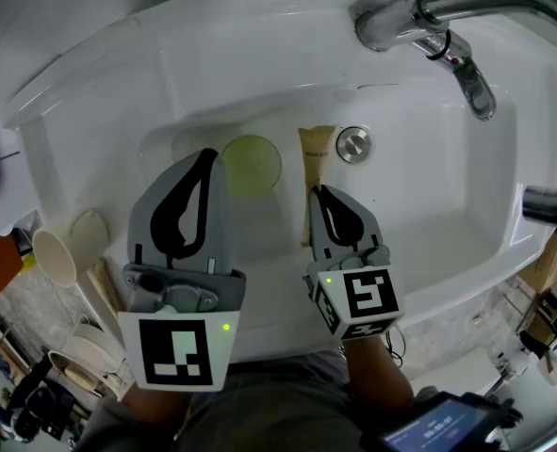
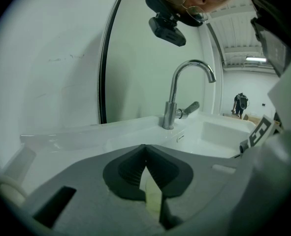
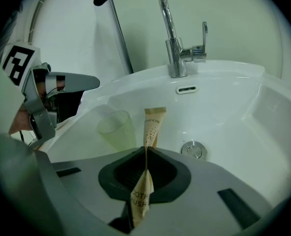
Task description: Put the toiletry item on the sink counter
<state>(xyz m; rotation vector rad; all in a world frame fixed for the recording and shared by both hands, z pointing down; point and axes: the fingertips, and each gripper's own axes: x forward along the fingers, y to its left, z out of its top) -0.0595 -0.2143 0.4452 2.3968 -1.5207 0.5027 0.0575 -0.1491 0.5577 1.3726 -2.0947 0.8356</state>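
Right gripper (image 3: pixel 146 150) pinches packet (image 3: pixel 154 124) printed "OOTH RUSH".

A white sink (image 1: pixel 466 224) is seen from steeply above; a chrome tap (image 1: pixel 401 22) is mounted on its far rim, and a chrome drain plug (image 1: pixel 353 145) is set in the basin floor; a pale green cup (image 1: pixel 251 165) is found in the basin, just beside a tan toiletry packet (image 1: pixel 316 158); the packet's near end is clamped between the closed jaws of the right gripper (image 1: pixel 316 194); the left gripper (image 1: pixel 205 158), jaws drawn together, is held over the basin's left side, close to the cup; a cream cup (image 1: pixel 57 257) is seen left of the sink.
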